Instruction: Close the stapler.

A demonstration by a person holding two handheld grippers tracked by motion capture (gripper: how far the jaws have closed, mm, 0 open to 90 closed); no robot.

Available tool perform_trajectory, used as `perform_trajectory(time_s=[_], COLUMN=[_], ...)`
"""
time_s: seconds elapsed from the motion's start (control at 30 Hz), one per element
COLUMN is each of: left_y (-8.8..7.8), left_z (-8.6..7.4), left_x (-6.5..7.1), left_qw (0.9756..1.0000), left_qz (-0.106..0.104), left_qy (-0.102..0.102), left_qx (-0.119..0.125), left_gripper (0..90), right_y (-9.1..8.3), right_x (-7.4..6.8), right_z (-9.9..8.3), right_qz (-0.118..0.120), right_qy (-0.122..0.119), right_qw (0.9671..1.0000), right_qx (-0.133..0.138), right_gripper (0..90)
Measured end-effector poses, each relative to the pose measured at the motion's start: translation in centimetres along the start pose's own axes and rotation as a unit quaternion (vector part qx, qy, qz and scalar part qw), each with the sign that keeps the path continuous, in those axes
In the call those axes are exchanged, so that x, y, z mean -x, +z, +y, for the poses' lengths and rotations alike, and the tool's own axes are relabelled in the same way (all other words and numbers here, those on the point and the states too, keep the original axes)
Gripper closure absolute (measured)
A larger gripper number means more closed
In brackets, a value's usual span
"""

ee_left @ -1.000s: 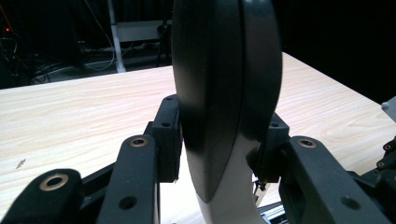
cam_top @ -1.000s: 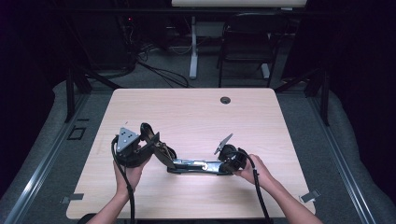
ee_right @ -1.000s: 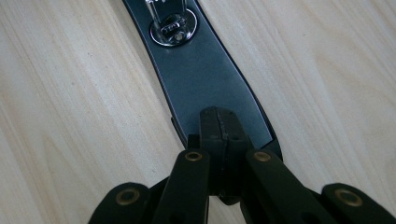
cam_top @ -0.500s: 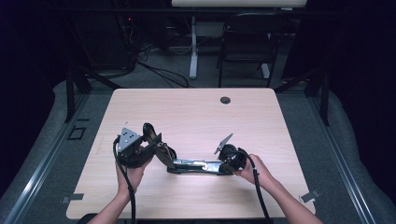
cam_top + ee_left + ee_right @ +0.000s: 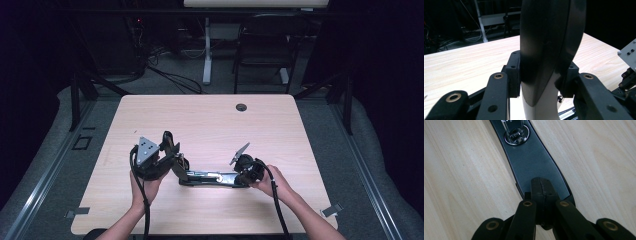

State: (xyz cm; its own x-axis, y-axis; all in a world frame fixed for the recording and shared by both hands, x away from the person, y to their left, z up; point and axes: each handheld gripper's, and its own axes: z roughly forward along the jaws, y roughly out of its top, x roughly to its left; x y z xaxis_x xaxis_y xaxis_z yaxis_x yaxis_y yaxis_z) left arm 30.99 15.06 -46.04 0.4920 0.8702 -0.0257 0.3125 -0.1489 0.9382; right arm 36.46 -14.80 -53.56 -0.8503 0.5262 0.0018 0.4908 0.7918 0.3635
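A long black tool lies across the near middle of the wooden table. Its flat dark base plate carries a chrome fitting. A curved black handle rises upright from the tool's left end. My left gripper is shut on this handle, with one pad pressed on each side. My right gripper is shut, its pads together. Its tips sit over the right end of the base plate.
A round cable hole sits near the table's far edge. Chair and desk legs stand on the floor beyond it. The other gripper's grey plate shows at the right of the left gripper view. Bare wood lies behind the tool.
My left gripper has shifted slightly to the right with the handle in it. The right gripper and the base plate have stayed put.
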Motion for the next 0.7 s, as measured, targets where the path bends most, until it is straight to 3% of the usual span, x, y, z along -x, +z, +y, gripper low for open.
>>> perform_trajectory(time_s=[0.37,0.7], left_y=[0.4,0.9], left_z=[0.1,0.1], left_x=[0.5,1.3], left_qw=[0.9999,0.9996], left_qz=[-0.013,-0.017], left_qy=[0.0,0.021], left_qx=[-0.002,-0.006], left_gripper=[60.0,58.8], right_y=[0.1,0.1], right_x=[0.0,0.1], right_z=[0.0,0.0], right_qz=[0.004,0.004], right_qy=[0.004,0.005], right_qw=[1.0,1.0], right_qx=[0.003,0.004], right_gripper=[90.0,90.0])
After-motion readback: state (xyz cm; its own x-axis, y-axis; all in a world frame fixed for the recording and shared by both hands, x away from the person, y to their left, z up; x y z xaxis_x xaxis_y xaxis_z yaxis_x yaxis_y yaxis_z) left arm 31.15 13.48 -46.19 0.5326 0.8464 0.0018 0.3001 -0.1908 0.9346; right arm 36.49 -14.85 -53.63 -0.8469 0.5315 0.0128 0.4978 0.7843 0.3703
